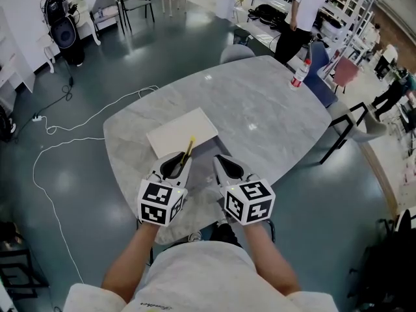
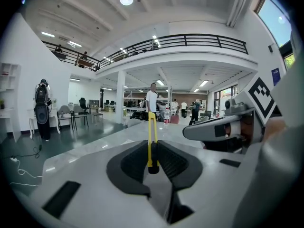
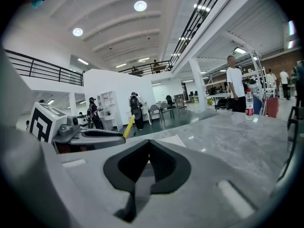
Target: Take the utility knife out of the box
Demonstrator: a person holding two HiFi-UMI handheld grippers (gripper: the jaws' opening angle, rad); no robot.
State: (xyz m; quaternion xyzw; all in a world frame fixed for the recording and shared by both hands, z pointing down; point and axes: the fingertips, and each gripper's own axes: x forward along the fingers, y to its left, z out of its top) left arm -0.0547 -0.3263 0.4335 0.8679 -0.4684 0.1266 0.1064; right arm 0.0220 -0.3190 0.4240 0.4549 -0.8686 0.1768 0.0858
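Pinching the black end of a yellow knife (image 2: 152, 134), the jaws of the left gripper (image 2: 153, 151) hold it tight, and the rest of it pokes up and away. The knife is out of the white box (image 1: 182, 132) and sits just over the box's near edge. The jaws of the right gripper (image 3: 149, 148) are pressed together with nothing in them, close beside the left one. The box lies flat on the grey worktop (image 1: 260, 109). A bottle (image 1: 299, 73) stands at the far edge.
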